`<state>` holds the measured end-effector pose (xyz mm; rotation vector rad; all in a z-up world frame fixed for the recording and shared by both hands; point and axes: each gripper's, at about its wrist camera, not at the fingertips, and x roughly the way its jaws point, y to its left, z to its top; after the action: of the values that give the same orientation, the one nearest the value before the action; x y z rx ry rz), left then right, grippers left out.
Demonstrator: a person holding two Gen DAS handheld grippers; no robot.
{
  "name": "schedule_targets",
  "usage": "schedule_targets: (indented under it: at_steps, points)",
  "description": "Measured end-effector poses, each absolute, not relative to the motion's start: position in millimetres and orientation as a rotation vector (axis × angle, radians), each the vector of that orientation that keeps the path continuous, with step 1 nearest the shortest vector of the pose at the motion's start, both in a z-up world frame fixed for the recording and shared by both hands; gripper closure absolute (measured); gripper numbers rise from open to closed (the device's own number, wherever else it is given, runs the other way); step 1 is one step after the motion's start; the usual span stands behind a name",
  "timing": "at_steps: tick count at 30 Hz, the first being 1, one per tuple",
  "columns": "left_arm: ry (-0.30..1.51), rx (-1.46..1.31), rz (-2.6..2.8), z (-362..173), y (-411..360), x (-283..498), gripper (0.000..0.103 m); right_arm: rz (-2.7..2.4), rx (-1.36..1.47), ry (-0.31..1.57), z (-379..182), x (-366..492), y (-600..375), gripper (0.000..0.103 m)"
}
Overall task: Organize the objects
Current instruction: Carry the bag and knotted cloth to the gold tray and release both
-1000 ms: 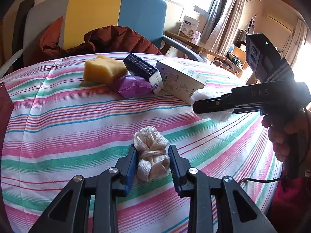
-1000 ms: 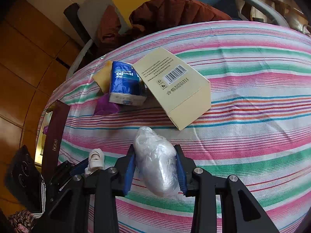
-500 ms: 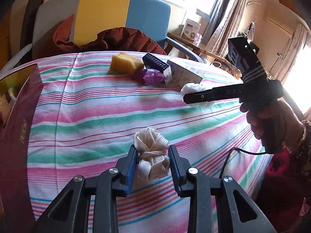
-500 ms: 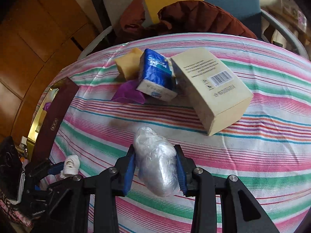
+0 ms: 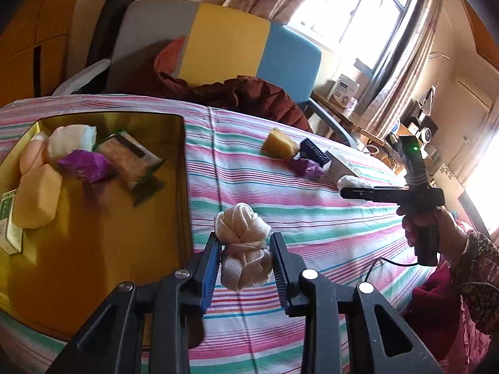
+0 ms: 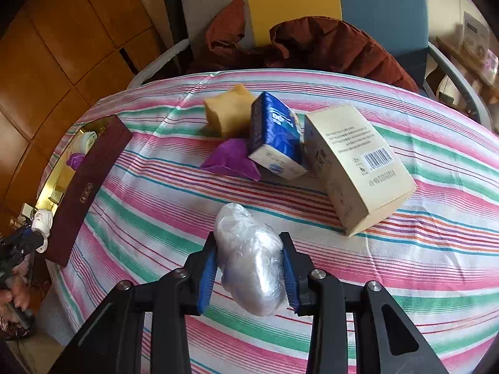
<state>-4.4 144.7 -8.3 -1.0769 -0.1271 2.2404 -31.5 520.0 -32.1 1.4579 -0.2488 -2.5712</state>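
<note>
My left gripper is shut on a cream knotted cloth bundle, held above the striped tablecloth just right of an open gold-lined box. The box holds a purple packet, a brown snack pack and several other items. My right gripper is shut on a clear plastic-wrapped bundle above the cloth. The right gripper also shows in the left wrist view, and the left gripper at the left edge of the right wrist view.
On the table lie a yellow sponge, a purple packet, a blue tissue pack and a cream carton. The box's maroon wall stands at the left. A chair with a brown jacket is behind the table.
My left gripper has swung left with the cloth bundle, bringing the open box into view. My right gripper has pulled back and turned left with the plastic bundle; the pile now looks farther away.
</note>
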Motion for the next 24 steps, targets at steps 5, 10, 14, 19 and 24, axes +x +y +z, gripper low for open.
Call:
schedule_targets:
  at_steps: [5, 10, 14, 19, 24]
  points:
    - [-0.148, -1.120, 2.293, -14, 109, -16, 0.071, -2.539, 1.376, -0.237, -8, -33, 478, 0.065]
    - [-0.157, -1.155, 2.349, -15, 73, -27, 0.071, -2.488, 1.268, -0.248, 13, -31, 419, 0.065]
    - [-0.177, -1.263, 2.389, -23, 42, -43, 0.071, -2.432, 1.200, -0.305, 27, -34, 374, 0.065]
    - [-0.210, -1.397, 2.390, -38, 11, -63, 0.071, -2.354, 1.131, -0.279, 44, -39, 313, 0.065]
    - [-0.182, -1.452, 2.406, -42, -11, -73, 0.071, -2.288, 1.093, -0.246, 51, -41, 264, 0.065]
